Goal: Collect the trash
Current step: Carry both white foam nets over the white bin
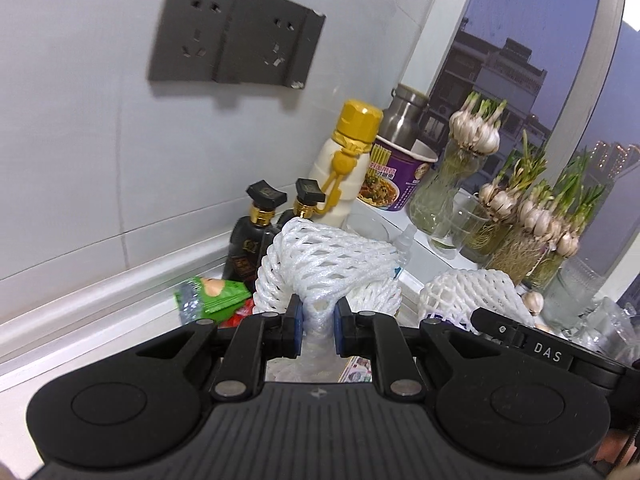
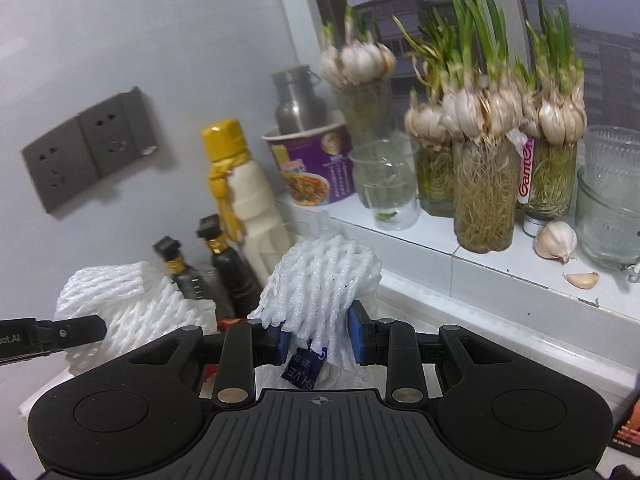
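My left gripper [image 1: 316,326] is shut on a white foam fruit net [image 1: 320,264], pinched thin between its blue pads and held above the counter. My right gripper [image 2: 318,338] is shut on a second white foam net [image 2: 320,280] with a blue printed label hanging below it. Each wrist view shows the other hand's load: the second foam net [image 1: 460,300] at the right in the left wrist view, the first foam net [image 2: 128,304] at the left in the right wrist view. A green wrapper [image 1: 212,296] lies on the counter by the wall.
Two dark bottles [image 1: 256,236], a white bottle with a yellow cap [image 1: 348,160], a purple noodle cup [image 1: 396,176] and a steel flask [image 1: 404,112] crowd the corner. Jars of sprouting garlic [image 2: 484,168], glass bowls [image 2: 608,200] and loose garlic [image 2: 556,242] line the windowsill. Grey sockets [image 1: 236,36] sit on the wall.
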The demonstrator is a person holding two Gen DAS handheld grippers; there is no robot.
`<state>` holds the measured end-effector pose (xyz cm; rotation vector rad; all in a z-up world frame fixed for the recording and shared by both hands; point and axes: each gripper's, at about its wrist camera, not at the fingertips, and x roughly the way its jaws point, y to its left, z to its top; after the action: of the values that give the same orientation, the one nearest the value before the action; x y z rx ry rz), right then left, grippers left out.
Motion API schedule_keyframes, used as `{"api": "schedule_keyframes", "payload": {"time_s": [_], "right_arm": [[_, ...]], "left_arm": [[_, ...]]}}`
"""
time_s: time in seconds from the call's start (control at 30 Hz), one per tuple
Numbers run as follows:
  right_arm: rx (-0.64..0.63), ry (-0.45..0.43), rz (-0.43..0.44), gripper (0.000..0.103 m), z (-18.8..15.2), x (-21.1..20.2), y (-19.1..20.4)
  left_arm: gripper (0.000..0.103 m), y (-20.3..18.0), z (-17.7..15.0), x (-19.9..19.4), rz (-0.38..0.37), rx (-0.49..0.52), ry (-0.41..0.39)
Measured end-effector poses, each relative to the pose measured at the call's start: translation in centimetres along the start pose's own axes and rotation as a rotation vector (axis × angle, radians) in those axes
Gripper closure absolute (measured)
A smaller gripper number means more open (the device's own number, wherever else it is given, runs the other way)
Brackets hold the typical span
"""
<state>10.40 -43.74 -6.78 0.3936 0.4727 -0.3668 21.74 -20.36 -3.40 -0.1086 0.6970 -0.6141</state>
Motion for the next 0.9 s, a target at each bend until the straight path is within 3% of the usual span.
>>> {"api": "schedule_keyframes", "payload": {"time_s": [0.43,0.9], "right_arm": [[0.013,0.047,0.082,0.075,-5.1,-6.1,4.6],[0.085,0.219,0.151,0.075,-12.6,-8.9,7.9]], "left_arm": [[0.09,3.2,-4.2,-6.8,0.012,-0.037,0.01],[0.09,6.6,-10.5,-11.1,0.032,-0.11,0.071]]}}
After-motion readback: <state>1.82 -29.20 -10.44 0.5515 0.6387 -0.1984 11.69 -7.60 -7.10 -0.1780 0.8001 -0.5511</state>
